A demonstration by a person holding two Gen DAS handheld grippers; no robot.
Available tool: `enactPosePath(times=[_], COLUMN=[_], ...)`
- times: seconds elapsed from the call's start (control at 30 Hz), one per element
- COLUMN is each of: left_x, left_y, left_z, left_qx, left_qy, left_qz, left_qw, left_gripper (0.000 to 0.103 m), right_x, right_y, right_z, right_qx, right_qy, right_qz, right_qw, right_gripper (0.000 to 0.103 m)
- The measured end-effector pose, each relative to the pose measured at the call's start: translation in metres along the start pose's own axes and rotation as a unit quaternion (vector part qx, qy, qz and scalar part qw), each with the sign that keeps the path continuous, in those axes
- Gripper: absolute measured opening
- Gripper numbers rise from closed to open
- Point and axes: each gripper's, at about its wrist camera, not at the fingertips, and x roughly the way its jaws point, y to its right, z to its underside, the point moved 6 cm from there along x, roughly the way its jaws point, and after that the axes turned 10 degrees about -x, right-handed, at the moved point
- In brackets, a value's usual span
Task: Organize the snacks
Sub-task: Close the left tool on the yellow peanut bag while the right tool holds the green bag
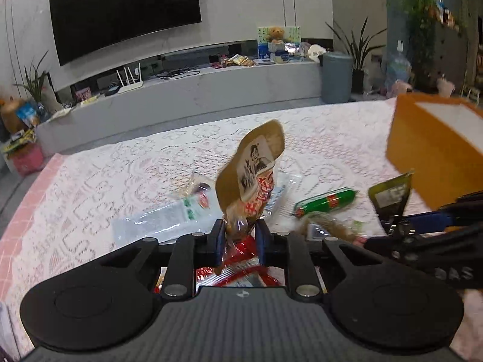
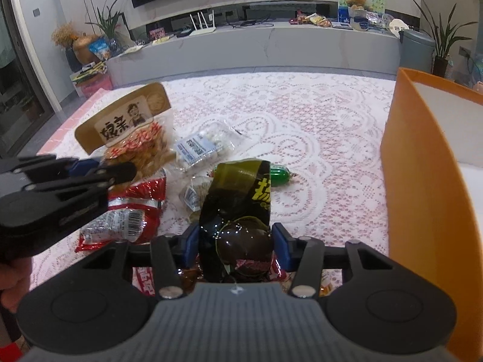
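Two grippers, both clamped: left gripper (image 1: 240,242) on the brown-topped snack bag (image 1: 250,169), lifted; right gripper (image 2: 237,246) on the dark packet (image 2: 238,211). Orange box (image 2: 422,181) at table's right edge.

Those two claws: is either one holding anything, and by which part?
Both are. The left claw pinches the brown-topped snack bag by its lower end. The right claw grips the dark packet by its near end.
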Motion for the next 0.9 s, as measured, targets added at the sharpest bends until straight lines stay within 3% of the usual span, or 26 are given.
enactPosePath(times=[0.1, 0.33, 0.5, 0.57, 0.63, 0.8, 0.9], left_x=[-0.016, -0.037, -0.029, -0.025, -0.022, -0.011, -0.005], left_y=[0.002, -0.003, -0.005, -0.003, 0.001, 0.001, -0.004], left_z=[0.001, 0.022, 0.027, 0.026, 0.026, 0.028, 0.030], left_qx=[-0.021, -0.083, -0.077, -0.071, -0.067, -0.062, -0.083], left_qy=[-0.014, -0.089, -0.086, -0.070, -0.062, -0.054, -0.060], left_qz=[0.021, 0.064, 0.073, 0.083, 0.087, 0.079, 0.085], left_qw=[0.9994, 0.9905, 0.9906, 0.9916, 0.9920, 0.9935, 0.9911], left_gripper=[0.020, 0.019, 0.018, 0.021, 0.033, 0.050, 0.052], right_x=[-0.008, -0.029, -0.028, -0.020, -0.015, -0.008, -0.004], right_y=[0.001, -0.006, -0.020, -0.022, -0.023, -0.022, -0.019], right_z=[0.000, 0.002, 0.009, 0.011, 0.013, 0.018, 0.021], right_qx=[0.005, -0.009, -0.028, -0.022, -0.022, -0.028, -0.019], right_qy=[0.006, 0.019, 0.011, 0.003, -0.002, -0.014, -0.022], right_qz=[-0.007, -0.025, -0.038, -0.044, -0.045, -0.038, -0.038], right_qw=[1.000, 0.999, 0.999, 0.999, 0.999, 0.999, 0.999], right_gripper=[0.048, 0.048, 0.048, 0.048, 0.048, 0.048, 0.048])
